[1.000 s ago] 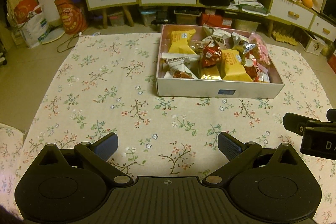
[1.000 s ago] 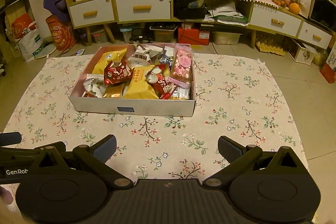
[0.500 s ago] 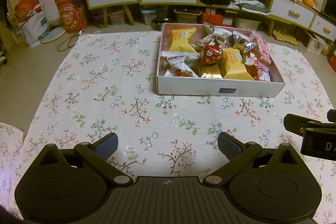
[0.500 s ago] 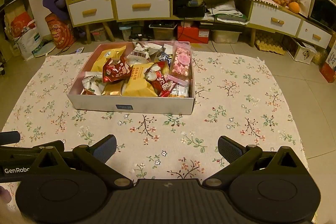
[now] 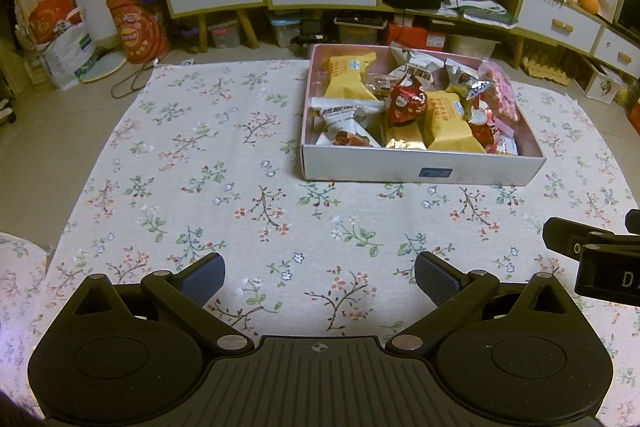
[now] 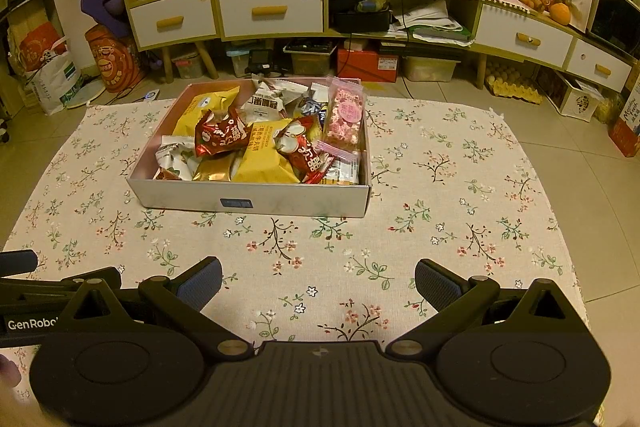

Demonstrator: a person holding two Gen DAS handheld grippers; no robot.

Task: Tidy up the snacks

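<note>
Floral cloth (image 5: 224, 163), snack box (image 6: 248, 201) nearer.

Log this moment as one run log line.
left gripper: open, empty | right gripper: open, empty | snacks: all in box | floral cloth: bare

Lower snack packets (image 6: 212, 171) are buried under others; the right gripper (image 5: 592, 259) is cut by the frame edge.

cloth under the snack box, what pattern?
Beige cloth with small floral sprigs; clearest in right wrist view.
</note>
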